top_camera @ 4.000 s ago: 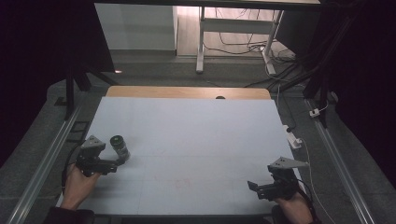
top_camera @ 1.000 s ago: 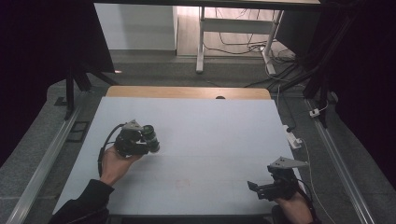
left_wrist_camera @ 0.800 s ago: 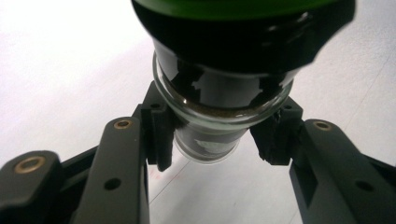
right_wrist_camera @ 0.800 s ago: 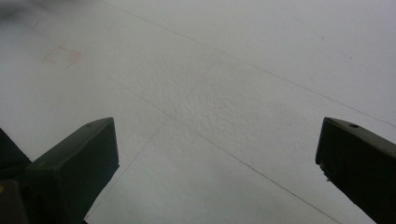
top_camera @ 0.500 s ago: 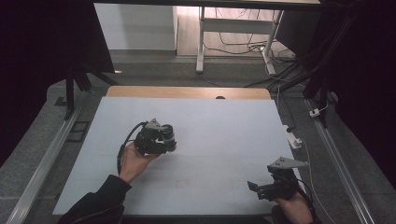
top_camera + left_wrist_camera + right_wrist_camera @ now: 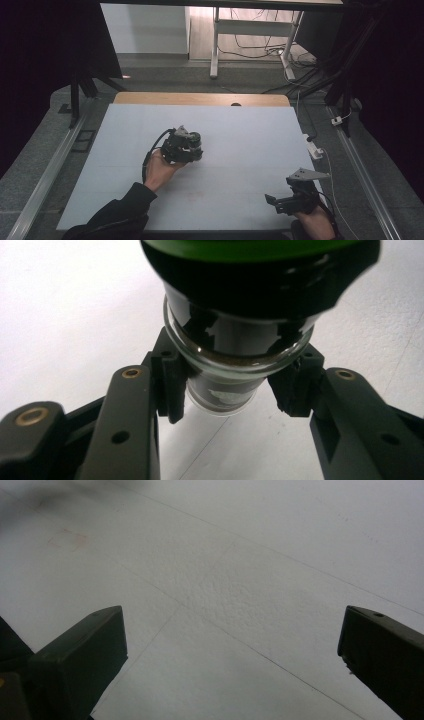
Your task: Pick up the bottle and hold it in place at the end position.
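1. You are in the carrying step: your left gripper [image 6: 186,146] is pinching a small glass jar [image 6: 235,347] with a dark lid, and you hold it over the middle of the white table [image 6: 240,130], a little left of centre.
2. In the left gripper view the jaws press on the jar's narrow glass body from both sides, just under the wider lid. The grip looks firm, but it sits low on smooth glass, so I judge a slip possible if you tip it fast.
3. Your left hand [image 6: 159,169] reaches forward from the near edge with the forearm stretched out and the sleeve [image 6: 117,212] low over the table; the gripper lies roughly level.
4. Your right gripper [image 6: 286,201] rests at the near right corner of the table, well apart from the jar. Its jaws are spread wide with nothing between them, and only bare table shows beyond them.
5. The next move probably calls for lowering the jar upright onto the table before you loosen the jaws, or bringing the right gripper over to the lid.
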`<state>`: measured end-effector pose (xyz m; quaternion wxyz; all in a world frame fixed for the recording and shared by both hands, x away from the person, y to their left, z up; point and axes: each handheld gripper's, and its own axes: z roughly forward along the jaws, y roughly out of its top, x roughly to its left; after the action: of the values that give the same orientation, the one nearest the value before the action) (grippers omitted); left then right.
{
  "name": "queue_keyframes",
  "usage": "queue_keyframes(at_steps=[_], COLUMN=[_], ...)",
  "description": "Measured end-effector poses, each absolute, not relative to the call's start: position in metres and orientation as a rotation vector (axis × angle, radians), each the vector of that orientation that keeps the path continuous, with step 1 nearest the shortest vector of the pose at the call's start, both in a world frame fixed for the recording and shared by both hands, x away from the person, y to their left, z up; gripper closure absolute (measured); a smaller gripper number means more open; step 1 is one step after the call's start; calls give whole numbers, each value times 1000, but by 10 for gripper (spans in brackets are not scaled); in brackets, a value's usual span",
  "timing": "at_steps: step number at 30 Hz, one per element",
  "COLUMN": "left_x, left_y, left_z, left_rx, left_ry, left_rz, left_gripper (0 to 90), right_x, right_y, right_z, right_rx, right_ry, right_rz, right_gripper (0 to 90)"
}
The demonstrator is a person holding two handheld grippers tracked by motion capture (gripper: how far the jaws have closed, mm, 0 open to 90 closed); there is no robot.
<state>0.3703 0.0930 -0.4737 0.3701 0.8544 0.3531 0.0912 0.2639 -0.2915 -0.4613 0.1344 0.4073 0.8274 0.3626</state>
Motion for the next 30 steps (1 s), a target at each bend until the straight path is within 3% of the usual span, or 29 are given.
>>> queue_keyframes(at_steps=[30], left_x=[381], left_y=[73], left_z=[-508], left_rx=[2239], left_ry=[919], left_rz=[295], left_gripper=[536], right_x=[264], right_y=[-291], right_z=[-461], right_rx=[1177], right_ry=[2402], right_rz=[1043], right_gripper=[0])
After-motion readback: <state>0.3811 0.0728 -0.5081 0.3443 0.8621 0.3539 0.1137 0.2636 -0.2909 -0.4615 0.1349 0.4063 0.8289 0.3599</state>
